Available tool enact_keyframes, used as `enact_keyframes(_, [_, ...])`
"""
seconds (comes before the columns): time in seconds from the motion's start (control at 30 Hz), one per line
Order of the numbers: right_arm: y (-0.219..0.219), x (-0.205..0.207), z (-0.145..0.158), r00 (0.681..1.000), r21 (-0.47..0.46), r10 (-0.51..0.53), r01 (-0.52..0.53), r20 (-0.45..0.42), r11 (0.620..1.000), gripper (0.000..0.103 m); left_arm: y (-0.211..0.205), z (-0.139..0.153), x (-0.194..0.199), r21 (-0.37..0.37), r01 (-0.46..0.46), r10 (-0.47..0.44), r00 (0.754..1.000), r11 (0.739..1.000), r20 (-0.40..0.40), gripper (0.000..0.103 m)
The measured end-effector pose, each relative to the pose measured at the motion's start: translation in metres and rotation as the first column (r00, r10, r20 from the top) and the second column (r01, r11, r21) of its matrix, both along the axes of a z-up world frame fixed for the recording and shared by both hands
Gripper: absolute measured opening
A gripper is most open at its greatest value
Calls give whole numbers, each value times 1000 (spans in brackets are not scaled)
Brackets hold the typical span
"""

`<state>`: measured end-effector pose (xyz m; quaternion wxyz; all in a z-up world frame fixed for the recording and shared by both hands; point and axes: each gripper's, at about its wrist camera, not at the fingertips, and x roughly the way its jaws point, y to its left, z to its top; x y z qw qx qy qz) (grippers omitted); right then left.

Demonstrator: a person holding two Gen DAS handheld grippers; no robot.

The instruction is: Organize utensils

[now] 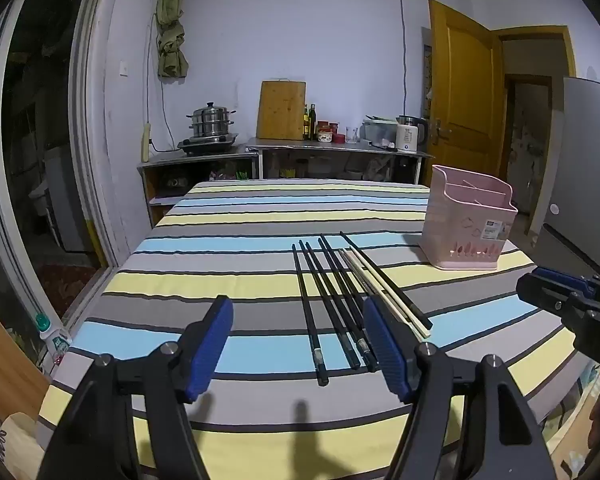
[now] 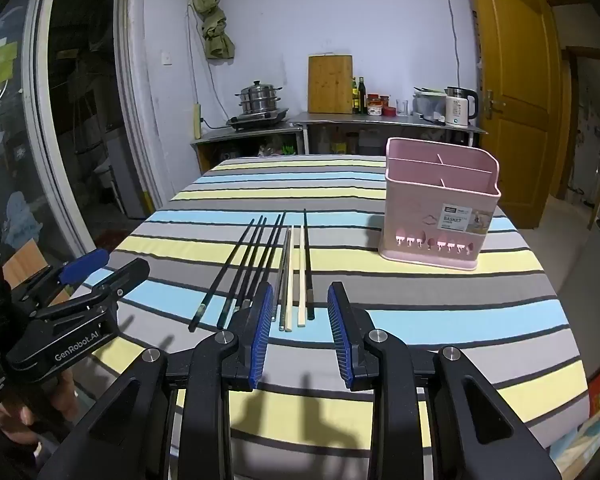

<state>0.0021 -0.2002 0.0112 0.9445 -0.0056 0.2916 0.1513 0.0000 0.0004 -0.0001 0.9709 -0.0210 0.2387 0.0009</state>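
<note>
Several chopsticks, mostly black [image 1: 332,304] with some pale ones [image 1: 384,292], lie side by side on the striped tablecloth [image 1: 220,240]. In the right wrist view the black ones [image 2: 244,264] and pale ones [image 2: 296,276] lie just ahead of my fingers. A pink divided utensil basket [image 1: 470,222] [image 2: 440,204] stands upright to their right, empty as far as I see. My left gripper [image 1: 300,344] is open above the near chopstick ends. My right gripper [image 2: 300,332] is open and empty, just short of the pale chopsticks' near ends.
The table's front edge is close below both grippers. My right gripper [image 1: 572,304] shows at the right edge of the left wrist view, and my left gripper [image 2: 72,292] at the left of the right wrist view. A counter with pots, bottles and a kettle [image 2: 460,106] stands behind.
</note>
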Motion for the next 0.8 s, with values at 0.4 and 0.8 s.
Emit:
enact_keyframes(0.4, [-1,-1,0,1000,8,-1,1,6,1000,30,1,-1,-1,3,3,-3,1000,1000,0,70])
enact_keyframes(0.8, [-3,0,2,1000,10,-1,1,6,1000,30,-1,1,0,7,5,-5,1000,1000,-9,70])
